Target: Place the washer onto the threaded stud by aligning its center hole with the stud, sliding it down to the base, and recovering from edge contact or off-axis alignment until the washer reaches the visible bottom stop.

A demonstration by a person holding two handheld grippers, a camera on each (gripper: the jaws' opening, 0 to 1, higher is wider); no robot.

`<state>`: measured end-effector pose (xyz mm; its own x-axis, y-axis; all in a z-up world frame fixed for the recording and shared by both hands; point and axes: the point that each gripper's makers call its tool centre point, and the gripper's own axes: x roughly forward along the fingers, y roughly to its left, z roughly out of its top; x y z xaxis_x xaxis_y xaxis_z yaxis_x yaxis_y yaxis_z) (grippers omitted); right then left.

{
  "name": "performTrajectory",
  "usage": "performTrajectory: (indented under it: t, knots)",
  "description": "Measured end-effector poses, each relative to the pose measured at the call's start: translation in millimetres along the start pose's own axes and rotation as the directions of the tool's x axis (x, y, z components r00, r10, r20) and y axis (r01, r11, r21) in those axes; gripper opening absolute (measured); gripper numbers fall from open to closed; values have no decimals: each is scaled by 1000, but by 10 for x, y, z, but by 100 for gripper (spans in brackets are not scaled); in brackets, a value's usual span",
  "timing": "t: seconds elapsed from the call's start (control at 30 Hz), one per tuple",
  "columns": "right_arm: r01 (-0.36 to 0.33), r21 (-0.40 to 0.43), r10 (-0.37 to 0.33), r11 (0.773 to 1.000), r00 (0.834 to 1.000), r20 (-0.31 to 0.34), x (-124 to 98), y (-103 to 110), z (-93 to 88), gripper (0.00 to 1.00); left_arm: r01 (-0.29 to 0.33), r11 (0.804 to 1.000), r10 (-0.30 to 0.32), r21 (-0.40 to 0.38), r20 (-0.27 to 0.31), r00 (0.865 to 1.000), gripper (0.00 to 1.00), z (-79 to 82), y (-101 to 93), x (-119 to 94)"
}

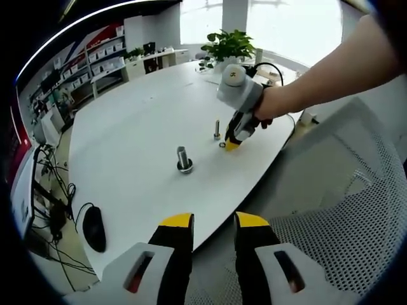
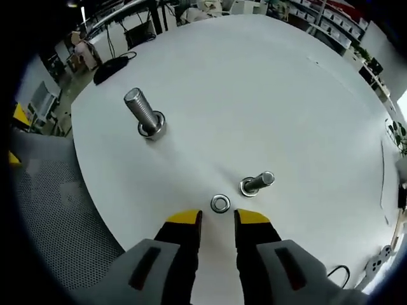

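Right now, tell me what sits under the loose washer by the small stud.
The washer lies flat on the bare white table, beside the small stud, not on it. Table shows through its hole; the ring hides what it covers.

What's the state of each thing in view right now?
washer: flat on the table, loose, just ahead of the right gripper's jaws, not on any stud.
small stud: upright, bare, beside the washer.
large stud: upright, standing apart.
right gripper: open, holding nothing, low over the washer.
left gripper: open, empty, back at the table edge.
table: white top.
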<state>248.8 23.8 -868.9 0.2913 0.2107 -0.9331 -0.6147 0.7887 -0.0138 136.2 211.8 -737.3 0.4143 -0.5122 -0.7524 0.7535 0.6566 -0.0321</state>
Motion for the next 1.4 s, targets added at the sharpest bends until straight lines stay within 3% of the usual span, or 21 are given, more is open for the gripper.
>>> performTrajectory:
  t: [0.2,0.63,0.73,0.93,1.03,1.13,1.23,1.33,1.4]
  knots:
    - [2,65,-6,998,999,54,11,-22,75,23,0,1000,0,-4,1,1000,22,4,2,-1]
    - [-14,-52,17,999,998,55,24,15,84,15,1,1000,-1,-7,-6,1000,22,-6,1,4]
    - [-69,-61,70,996,997,21,11,50,36,15,2,1000,-2,-6,-7,1000,22,-5,2,9]
    - [-114,-246,103,962,993,-60,-28,107,-80,16,2,1000,-2,-6,-5,1000,22,-3,4,5]
    - [-123,-277,107,953,992,-73,-30,141,-83,18,4,1000,-4,-7,-7,1000,22,-5,4,8]
    - [-159,-360,129,919,986,-107,-40,150,-99,20,7,1000,-7,-2,-9,1000,21,-10,-7,10]
    - [-214,-444,144,870,972,-187,-58,176,-139,23,7,1000,-7,-2,-8,1000,21,-7,-7,6]
    - [-194,-498,93,845,971,-221,-32,122,-125,19,7,1000,-7,0,-9,1000,21,-11,-11,7]
    - [-197,-497,86,845,968,-237,-22,141,-117,18,8,1000,-8,2,-9,1000,21,-12,-14,6]
